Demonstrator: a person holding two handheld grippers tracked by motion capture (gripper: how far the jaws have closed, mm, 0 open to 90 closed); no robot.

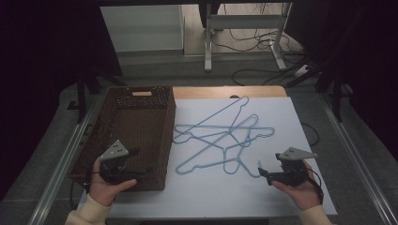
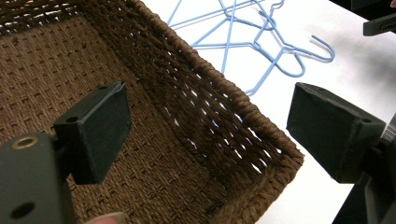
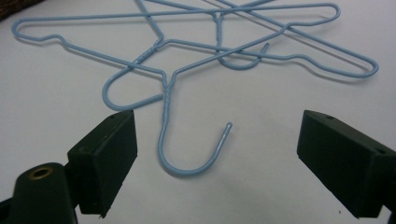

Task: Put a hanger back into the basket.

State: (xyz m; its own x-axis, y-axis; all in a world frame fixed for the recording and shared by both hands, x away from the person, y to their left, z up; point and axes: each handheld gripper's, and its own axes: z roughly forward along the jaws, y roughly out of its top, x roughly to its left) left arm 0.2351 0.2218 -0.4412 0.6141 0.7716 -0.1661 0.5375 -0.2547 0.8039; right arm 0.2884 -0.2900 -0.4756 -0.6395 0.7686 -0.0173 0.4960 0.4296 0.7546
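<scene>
Several light-blue wire hangers [image 1: 220, 136] lie crossed in a loose pile on the white table top [image 1: 281, 197]; they show too in the left gripper view [image 2: 261, 42]. A brown woven basket [image 1: 162, 154] stands to their left, with nothing inside. My left gripper [image 1: 149, 170] hovers open over the basket's near right corner [image 2: 261, 149], jaws apart with only the rim between them. My right gripper [image 1: 261, 171] is open low over the table. The nearest hanger's hook [image 3: 187, 158] lies just beyond its jaws, untouched.
A wooden strip [image 1: 225, 92] edges the table's far side. Beyond it stand a metal desk frame [image 1: 244, 28] and loose cables [image 1: 263, 47] on the floor. Metal rails [image 1: 61, 159] run along both sides of the table.
</scene>
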